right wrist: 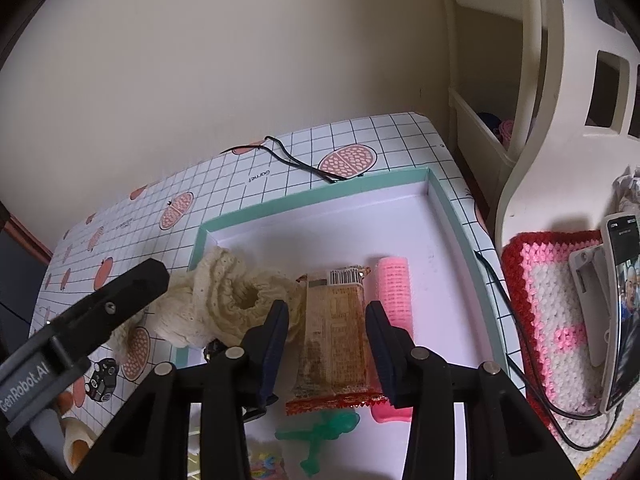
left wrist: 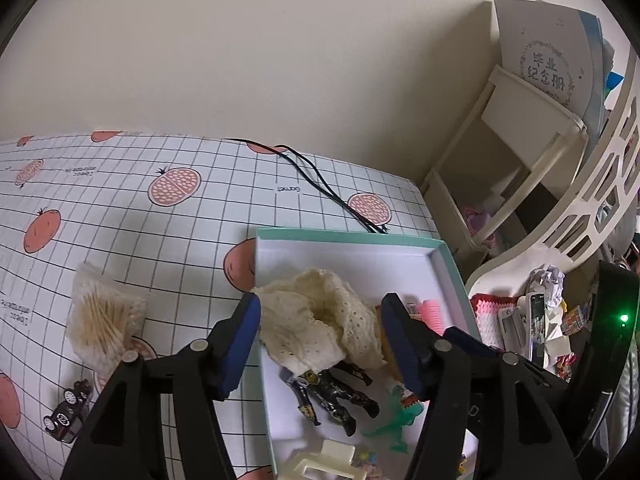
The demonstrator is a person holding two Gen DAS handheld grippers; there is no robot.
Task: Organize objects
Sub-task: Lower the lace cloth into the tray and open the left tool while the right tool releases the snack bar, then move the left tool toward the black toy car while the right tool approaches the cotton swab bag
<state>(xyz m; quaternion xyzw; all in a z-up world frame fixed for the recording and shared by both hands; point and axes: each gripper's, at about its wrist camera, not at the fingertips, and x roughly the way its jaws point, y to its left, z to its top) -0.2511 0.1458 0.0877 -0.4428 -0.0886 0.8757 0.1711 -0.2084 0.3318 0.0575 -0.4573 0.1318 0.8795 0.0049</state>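
A shallow white box with a teal rim (left wrist: 348, 236) lies on the checked tablecloth. In it are a cream lace cloth (left wrist: 320, 328), a black action figure (left wrist: 336, 396), a green toy dinosaur (left wrist: 396, 420) and a pink hair roller (left wrist: 430, 314). My left gripper (left wrist: 320, 344) is open, its blue pads on either side of the cloth. My right gripper (right wrist: 328, 352) is open over the box, straddling a brown snack packet (right wrist: 336, 340). The roller (right wrist: 394, 292) lies just right of the packet and the cloth (right wrist: 224, 300) to its left.
On the cloth-covered table left of the box lie a bag of cotton swabs (left wrist: 104, 324) and a small black toy car (left wrist: 68, 412). Black cables (left wrist: 320, 184) run behind the box. A cream shelf unit (left wrist: 520, 152), a crochet mat (right wrist: 548, 280) and a phone (right wrist: 622, 312) stand to the right.
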